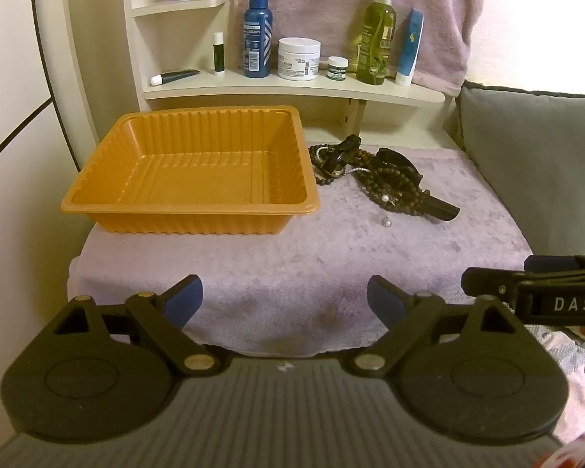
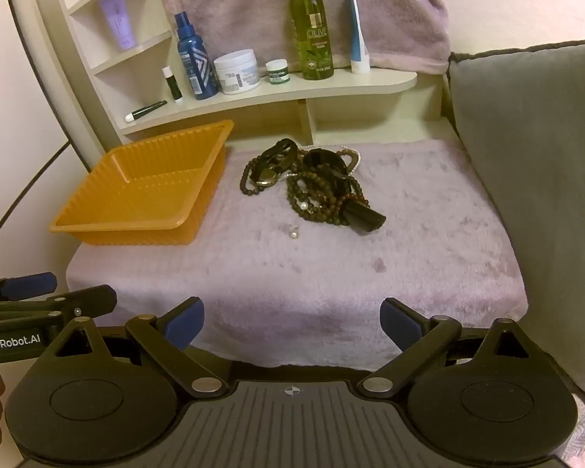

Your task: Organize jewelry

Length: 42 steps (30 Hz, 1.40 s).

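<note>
An empty orange plastic tray (image 1: pixel 109 202) (image 2: pixel 78 226) sits at the back left of a lilac towel. Right of it lies a tangled pile of jewelry (image 1: pixel 386 183) (image 2: pixel 316 187): dark bead strands, a watch, a black strap and a pearl string. One loose pearl earring (image 1: pixel 387 223) (image 2: pixel 293 234) lies in front of the pile. My left gripper (image 1: pixel 284 304) hovers open over the towel's near edge, with nothing between its blue pads. My right gripper (image 2: pixel 292 325) is also open and holds nothing, well short of the pile. Each gripper shows at the side of the other's view.
A cream shelf (image 1: pixel 292 89) (image 2: pixel 277 93) behind the towel carries bottles, jars and tubes. A grey cushion (image 1: pixel 534 156) (image 2: pixel 534 179) borders the right side. A pink towel hangs behind the shelf. The lilac towel (image 1: pixel 292 265) (image 2: pixel 316 273) covers the work surface.
</note>
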{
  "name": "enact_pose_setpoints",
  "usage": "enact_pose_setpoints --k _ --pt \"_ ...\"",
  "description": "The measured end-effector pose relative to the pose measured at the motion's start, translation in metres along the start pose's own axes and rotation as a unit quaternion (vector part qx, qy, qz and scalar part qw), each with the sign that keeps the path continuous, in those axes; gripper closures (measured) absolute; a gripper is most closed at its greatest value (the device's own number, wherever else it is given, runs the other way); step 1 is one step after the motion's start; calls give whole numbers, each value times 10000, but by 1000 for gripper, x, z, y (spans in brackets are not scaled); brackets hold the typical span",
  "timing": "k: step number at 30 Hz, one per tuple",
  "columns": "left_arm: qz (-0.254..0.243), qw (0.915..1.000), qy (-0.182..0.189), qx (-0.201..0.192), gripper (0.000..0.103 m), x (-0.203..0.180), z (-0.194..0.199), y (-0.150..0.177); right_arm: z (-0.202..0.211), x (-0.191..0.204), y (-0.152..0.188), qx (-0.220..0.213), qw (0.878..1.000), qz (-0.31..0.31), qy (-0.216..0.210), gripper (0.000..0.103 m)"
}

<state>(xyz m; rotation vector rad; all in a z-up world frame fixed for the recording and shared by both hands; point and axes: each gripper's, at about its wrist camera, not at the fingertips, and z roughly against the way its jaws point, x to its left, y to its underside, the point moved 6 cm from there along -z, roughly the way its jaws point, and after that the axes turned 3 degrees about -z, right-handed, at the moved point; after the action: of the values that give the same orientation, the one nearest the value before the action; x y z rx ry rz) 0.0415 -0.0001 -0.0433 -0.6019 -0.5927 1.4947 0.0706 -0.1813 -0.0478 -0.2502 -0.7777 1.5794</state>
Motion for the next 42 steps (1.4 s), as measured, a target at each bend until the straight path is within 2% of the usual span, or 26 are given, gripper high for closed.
enact_pose_setpoints --k 42 --pt "2 10000 -1 -27 12 0 0 0 1 3 -3 -27 10000 5 -7 6"
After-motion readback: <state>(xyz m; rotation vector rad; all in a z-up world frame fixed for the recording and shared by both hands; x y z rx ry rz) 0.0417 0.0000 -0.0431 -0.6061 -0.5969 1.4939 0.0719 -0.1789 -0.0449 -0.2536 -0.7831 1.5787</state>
